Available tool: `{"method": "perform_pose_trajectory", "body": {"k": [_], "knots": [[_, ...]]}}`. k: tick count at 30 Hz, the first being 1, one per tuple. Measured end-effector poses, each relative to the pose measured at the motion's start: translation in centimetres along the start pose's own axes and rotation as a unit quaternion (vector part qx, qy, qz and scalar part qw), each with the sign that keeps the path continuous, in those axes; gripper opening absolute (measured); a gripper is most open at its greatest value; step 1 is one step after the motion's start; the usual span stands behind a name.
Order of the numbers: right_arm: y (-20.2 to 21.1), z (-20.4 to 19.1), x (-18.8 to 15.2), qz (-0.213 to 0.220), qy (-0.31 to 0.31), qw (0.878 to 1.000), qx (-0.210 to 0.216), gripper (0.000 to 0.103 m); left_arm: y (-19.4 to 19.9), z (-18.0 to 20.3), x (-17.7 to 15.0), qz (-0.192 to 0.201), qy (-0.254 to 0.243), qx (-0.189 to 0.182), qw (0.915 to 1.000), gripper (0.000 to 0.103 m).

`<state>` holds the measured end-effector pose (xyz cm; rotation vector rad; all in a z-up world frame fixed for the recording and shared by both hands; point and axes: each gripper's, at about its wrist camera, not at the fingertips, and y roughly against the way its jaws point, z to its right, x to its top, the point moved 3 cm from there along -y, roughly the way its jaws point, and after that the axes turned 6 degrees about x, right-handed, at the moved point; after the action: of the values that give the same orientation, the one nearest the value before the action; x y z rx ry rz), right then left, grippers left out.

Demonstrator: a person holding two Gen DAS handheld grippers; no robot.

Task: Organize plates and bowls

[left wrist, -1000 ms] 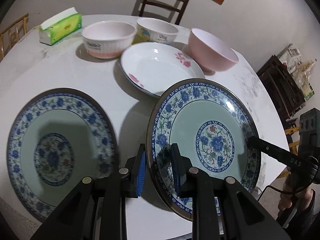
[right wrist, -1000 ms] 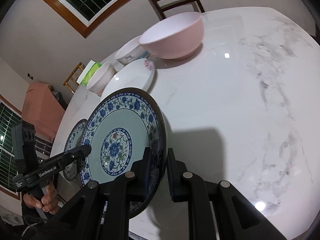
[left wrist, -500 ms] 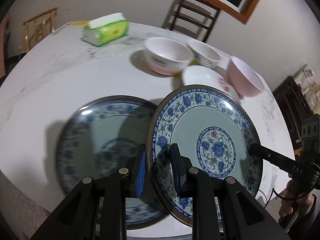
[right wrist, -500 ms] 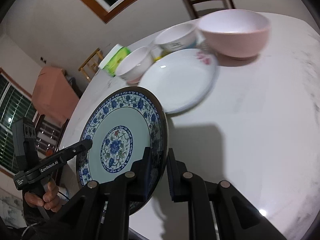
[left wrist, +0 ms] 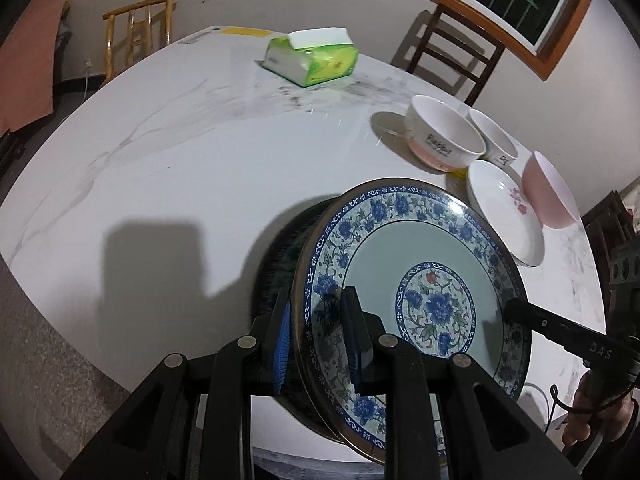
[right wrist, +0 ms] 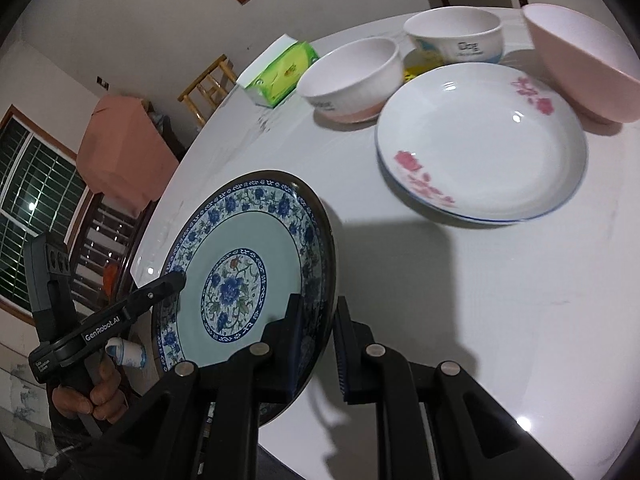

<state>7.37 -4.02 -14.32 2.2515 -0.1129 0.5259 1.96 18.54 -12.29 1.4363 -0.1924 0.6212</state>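
A blue floral plate (left wrist: pixel 420 280) hangs tilted above the white marble table (left wrist: pixel 180 160), held at opposite rims. My left gripper (left wrist: pixel 318 300) is shut on its left rim. My right gripper (right wrist: pixel 319 312) is shut on its right rim (right wrist: pixel 324 248). A second blue plate (left wrist: pixel 276 264) lies on the table right under it, with only its dark left rim showing. At the back right stand a white plate with pink flowers (right wrist: pixel 480 140), a pink bowl (right wrist: pixel 580 60) and two white bowls (right wrist: pixel 352 76) (right wrist: pixel 452 36).
A green tissue pack (left wrist: pixel 312 56) lies at the far side of the table. Wooden chairs (left wrist: pixel 452 52) (left wrist: pixel 136 28) stand behind it. The table's near edge (left wrist: pixel 100 344) curves just left of my left gripper. A hand (right wrist: pixel 92 392) holds the left gripper's handle.
Both grippers have carried the floral plate leftward across the table. It now covers the second blue plate, which lay in the open to its left before. The bowls have slid off to the right.
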Motion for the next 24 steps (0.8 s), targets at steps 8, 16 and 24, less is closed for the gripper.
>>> {"method": "perform_pose_trajectory", "body": {"k": [8,16,24], "knots": [[-1.4,-0.5,0.3,-0.010,0.003,1.000,-0.009,0.016,-0.8,-1.0,0.2,-0.006,0.010,0.005,0.9999,0.021],[-1.6,-1.2,0.4,-0.010,0.023,0.999,-0.027,0.017,-1.7,-1.3,0.2,-0.012,0.014,0.011,0.9998,0.023],[-2.0,-2.3,0.2,-0.017,0.050,0.997,-0.051,0.018,-1.8,-1.3,0.4,-0.003,0.003,0.036,0.9993,0.023]]}}
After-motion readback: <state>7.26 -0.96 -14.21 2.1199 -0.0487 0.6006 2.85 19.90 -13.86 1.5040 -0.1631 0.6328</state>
